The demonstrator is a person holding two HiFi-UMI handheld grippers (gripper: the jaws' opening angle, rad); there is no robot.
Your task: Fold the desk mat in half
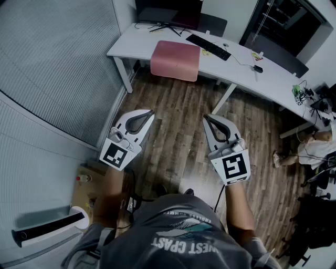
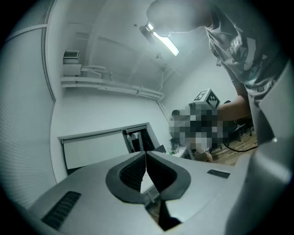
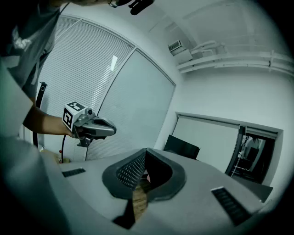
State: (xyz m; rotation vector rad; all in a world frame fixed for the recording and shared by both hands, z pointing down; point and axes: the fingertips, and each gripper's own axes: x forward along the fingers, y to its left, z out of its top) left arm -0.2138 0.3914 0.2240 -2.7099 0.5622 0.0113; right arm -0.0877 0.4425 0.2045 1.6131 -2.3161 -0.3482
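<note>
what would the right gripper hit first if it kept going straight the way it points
The right gripper would likely meet the desk near the pink mat; only open floor lies between. It may pass over the edge toward the monitor; depth is unclear.

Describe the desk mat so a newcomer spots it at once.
Find the long white desk at the head view's top. The desk mat lies at its near edge, left of the black keyboard. It is the only pink thing there.

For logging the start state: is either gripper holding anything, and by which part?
Nothing is held. The left gripper and right gripper are both shut and empty.
</note>
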